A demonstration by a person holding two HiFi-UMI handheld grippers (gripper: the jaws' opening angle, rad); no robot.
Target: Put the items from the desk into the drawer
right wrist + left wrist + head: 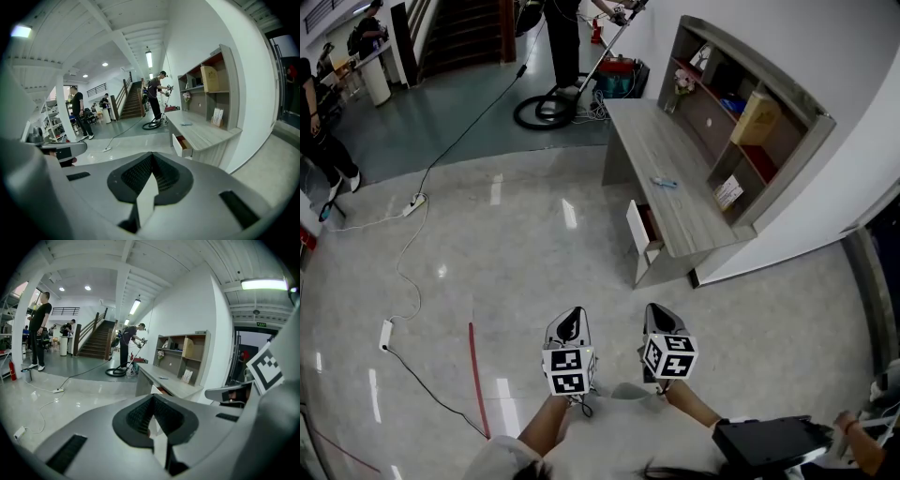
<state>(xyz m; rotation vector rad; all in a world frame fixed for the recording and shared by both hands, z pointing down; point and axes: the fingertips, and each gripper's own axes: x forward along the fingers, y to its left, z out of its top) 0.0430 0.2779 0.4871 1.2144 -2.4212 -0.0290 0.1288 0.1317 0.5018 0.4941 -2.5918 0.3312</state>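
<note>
At 1 o'clock from both grippers, well apart: worktop (684, 202). Blue item (664, 182) lies flat about mid-worktop, long axis roughly on the 9–3 line in the head view, across the worktop's width. Too small to tell which end leads. Drawer (639, 228) stands pulled open at 7 o'clock of it, under the front edge. Left gripper (570, 323): fingers (136, 417) pressed together, nothing between. Right gripper (662, 319): same, closed and empty. Both held over the floor (534, 253).

desk item (664, 182): too small to identify | drawer (639, 228) interior: mostly hidden | bystander (862, 436): cut off at edge
</note>
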